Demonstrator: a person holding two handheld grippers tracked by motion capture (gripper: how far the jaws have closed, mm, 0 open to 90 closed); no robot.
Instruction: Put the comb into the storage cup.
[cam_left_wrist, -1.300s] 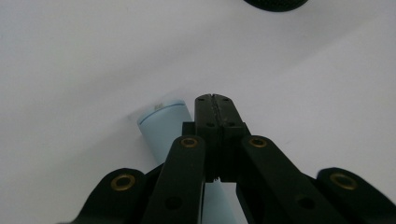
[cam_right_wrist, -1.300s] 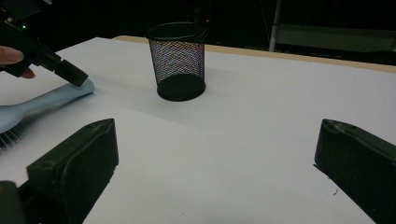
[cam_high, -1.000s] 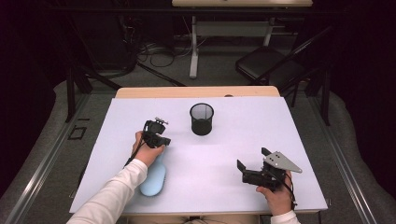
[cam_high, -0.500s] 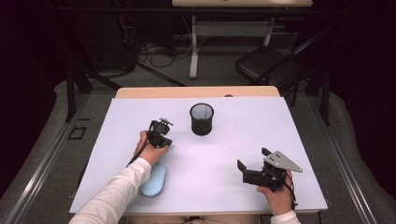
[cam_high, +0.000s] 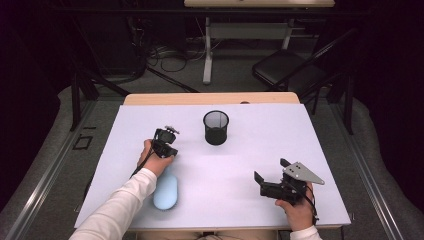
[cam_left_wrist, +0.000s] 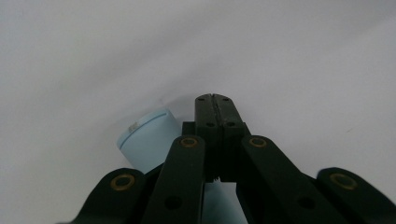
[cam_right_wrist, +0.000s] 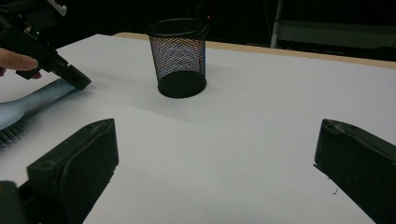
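1. White, matte table (cam_high: 235, 165) covers a wooden top, dark room behind.
2. Pale blue plastic hairbrush (cam_high: 165, 192) lies near the front left, handle pointing away toward the black mesh cup (cam_high: 216, 127).
3. Right gripper (cam_high: 272, 175) rests with jaws wide, empty.
4. Left gripper (cam_high: 167, 151), jaws pressed together, touches the handle end.

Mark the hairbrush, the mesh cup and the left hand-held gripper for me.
hairbrush (cam_high: 165, 192): high view, on the pale blue back of its head.
mesh cup (cam_right_wrist: 179, 56): right gripper view, on its black mesh wall.
left hand-held gripper (cam_left_wrist: 215, 108): left gripper view, at the tips of its closed jaws.
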